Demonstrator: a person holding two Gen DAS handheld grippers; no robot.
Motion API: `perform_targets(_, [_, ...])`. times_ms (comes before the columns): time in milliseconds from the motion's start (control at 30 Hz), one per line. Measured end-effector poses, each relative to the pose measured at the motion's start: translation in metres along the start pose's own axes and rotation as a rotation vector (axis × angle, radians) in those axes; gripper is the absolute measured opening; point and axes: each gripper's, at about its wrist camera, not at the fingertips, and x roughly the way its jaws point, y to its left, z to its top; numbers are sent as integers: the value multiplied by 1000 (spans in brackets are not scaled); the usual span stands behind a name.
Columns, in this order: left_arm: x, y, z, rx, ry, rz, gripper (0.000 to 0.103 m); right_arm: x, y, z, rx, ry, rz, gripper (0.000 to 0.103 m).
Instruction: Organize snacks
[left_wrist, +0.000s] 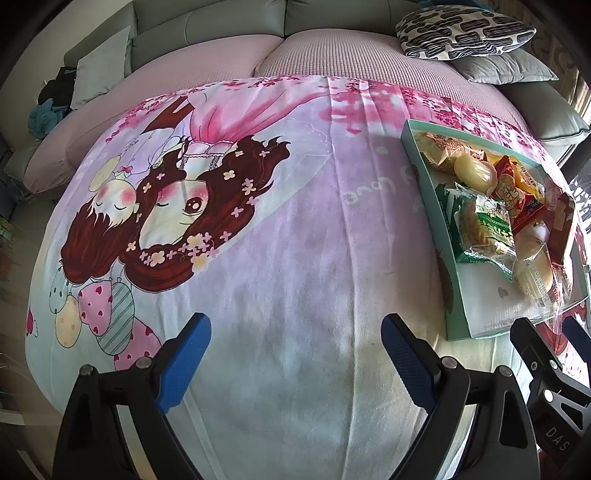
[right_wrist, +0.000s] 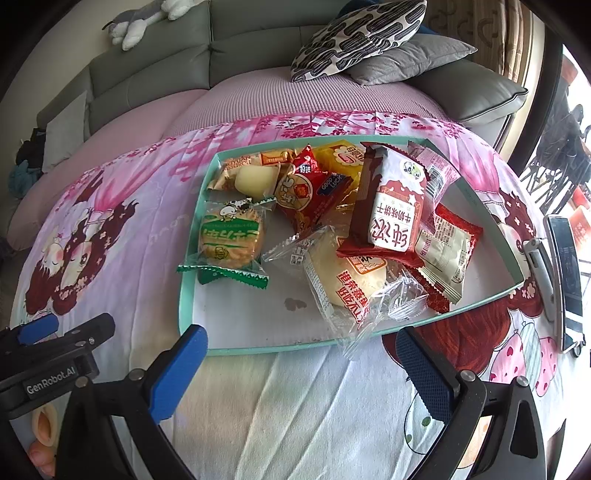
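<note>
A shallow teal tray (right_wrist: 186, 295) lies on a cartoon-print cloth (left_wrist: 295, 258) and holds several wrapped snacks. Among them are a green-wrapped round cracker (right_wrist: 229, 240), a red packet (right_wrist: 306, 192), a maroon and white biscuit pack (right_wrist: 395, 206) and a clear-wrapped bun (right_wrist: 343, 280). The bun's wrapper hangs over the tray's front edge. My right gripper (right_wrist: 301, 343) stands open just before that edge, holding nothing. My left gripper (left_wrist: 295, 332) is open over bare cloth, left of the tray (left_wrist: 417, 155), and empty. Each gripper shows in the other's view: right gripper (left_wrist: 550, 325), left gripper (right_wrist: 70, 325).
A grey sofa (left_wrist: 221, 26) with pink seat covers runs behind the cloth, with a patterned cushion (right_wrist: 354, 33) on a grey one. A phone on a stand (right_wrist: 565, 277) sits right of the tray. A person's fingers (right_wrist: 40, 424) show at the lower left.
</note>
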Motion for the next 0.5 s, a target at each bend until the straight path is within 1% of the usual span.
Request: perform_targets(500, [0, 0, 0, -2, 1, -1, 93, 1, 0, 0, 0, 3, 0, 103])
